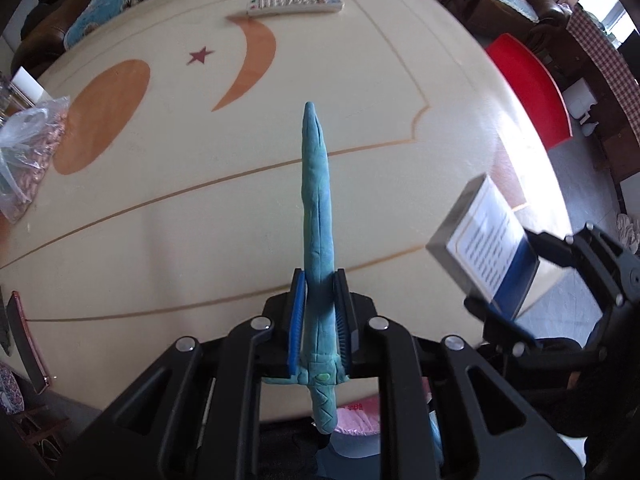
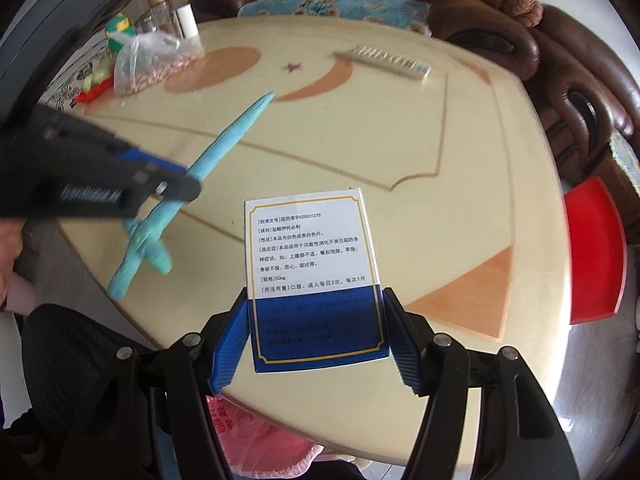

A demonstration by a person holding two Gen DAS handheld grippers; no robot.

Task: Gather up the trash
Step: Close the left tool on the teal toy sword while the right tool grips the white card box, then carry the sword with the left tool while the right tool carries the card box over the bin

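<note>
Both pieces of trash are lifted off the table (image 1: 160, 208): the left gripper (image 1: 320, 320) clamps a blue clay sword (image 1: 318, 208), the right gripper (image 2: 316, 332) pinches a medicine box (image 2: 314, 264), and binning them remains.

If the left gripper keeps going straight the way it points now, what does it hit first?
Probably the bare table top. The left gripper is shut on a blue clay sword, whose tip leads and would likely touch first, short of the remote. Depth is hard to judge.
</note>
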